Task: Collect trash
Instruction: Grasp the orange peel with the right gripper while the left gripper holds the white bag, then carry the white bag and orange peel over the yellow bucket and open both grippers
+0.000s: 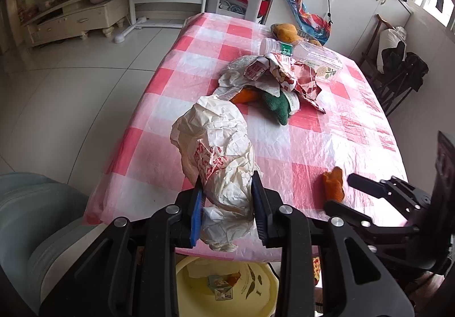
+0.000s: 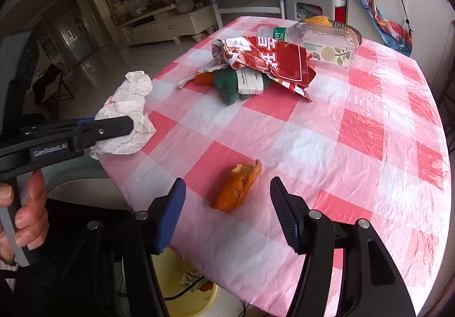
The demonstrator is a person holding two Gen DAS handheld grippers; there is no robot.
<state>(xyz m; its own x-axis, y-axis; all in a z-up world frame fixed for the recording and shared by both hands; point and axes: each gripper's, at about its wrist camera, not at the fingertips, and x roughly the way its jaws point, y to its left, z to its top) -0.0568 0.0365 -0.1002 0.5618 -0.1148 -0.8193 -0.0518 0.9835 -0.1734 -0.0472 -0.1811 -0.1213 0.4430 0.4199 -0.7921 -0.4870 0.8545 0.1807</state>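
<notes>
Peel [image 2: 237,184] lies near table edge [image 2: 199,257], between my right gripper's [image 2: 227,213] wide jaws, untouched. Looks light, soft, curled; I'd pinch its middle. Left gripper [image 1: 227,194] clamps crumpled paper bag [image 1: 219,157].

A crumpled white paper wrapper [image 1: 224,174] with red print sits clamped in the left tool [image 1: 227,197]. An orange peel [image 2: 237,186] lies flat between the right tool's [image 2: 227,211] spread fingers, untouched.
</notes>
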